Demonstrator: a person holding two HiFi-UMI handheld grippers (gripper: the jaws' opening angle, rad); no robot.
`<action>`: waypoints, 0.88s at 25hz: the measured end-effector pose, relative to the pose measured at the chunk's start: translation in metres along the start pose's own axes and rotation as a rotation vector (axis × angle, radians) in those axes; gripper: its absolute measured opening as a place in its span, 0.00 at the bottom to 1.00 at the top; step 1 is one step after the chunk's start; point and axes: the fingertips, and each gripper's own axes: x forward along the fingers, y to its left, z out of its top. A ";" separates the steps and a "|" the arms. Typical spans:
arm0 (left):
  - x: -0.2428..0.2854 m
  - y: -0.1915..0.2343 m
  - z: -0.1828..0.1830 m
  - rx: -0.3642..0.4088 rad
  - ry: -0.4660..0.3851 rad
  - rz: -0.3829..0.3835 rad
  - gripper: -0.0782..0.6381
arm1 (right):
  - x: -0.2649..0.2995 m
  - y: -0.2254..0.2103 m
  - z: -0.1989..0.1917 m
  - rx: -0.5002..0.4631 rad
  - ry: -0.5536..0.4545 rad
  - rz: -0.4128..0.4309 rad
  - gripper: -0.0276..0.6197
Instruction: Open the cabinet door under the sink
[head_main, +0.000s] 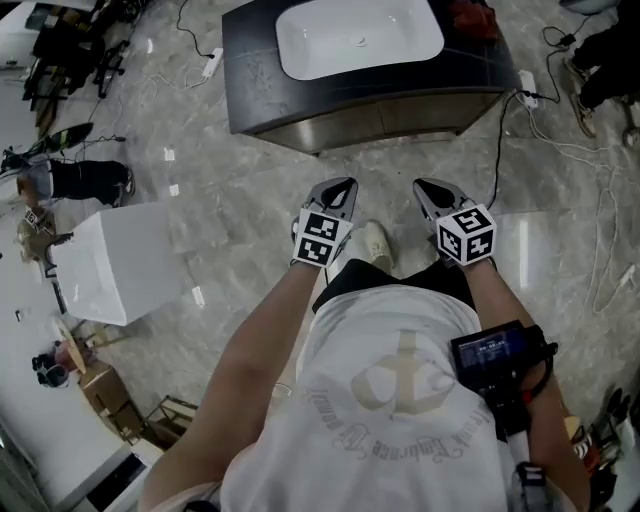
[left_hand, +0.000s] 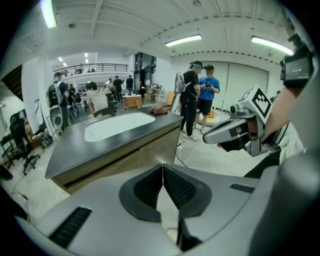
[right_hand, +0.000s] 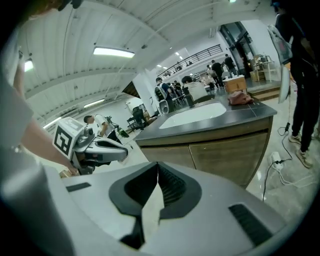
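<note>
The sink cabinet (head_main: 400, 115) stands ahead of me, with a dark countertop (head_main: 250, 70), a white basin (head_main: 360, 35) and wooden doors that are closed along its front. In the left gripper view the doors (left_hand: 142, 157) lie beyond my shut left gripper (left_hand: 162, 167). The right gripper view shows the doors (right_hand: 227, 155) past my shut right gripper (right_hand: 157, 165). From above, the left gripper (head_main: 346, 185) and right gripper (head_main: 421, 185) hover side by side over the floor, short of the cabinet, both holding nothing.
A white block-shaped basin unit (head_main: 120, 260) stands on the floor to the left. Cables (head_main: 600, 200) and a power strip (head_main: 527, 85) trail at the cabinet's right. A reddish item (right_hand: 240, 97) lies on the countertop. People (left_hand: 200, 95) stand behind.
</note>
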 end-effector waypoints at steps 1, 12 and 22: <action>0.003 0.005 -0.004 0.030 0.009 -0.007 0.13 | 0.002 0.002 -0.004 0.018 -0.006 -0.021 0.06; 0.068 0.042 -0.025 0.240 0.079 0.101 0.13 | 0.002 -0.057 -0.042 0.173 -0.066 -0.186 0.06; 0.149 0.043 -0.048 0.355 0.130 0.144 0.13 | 0.036 -0.093 -0.103 0.264 -0.060 -0.140 0.06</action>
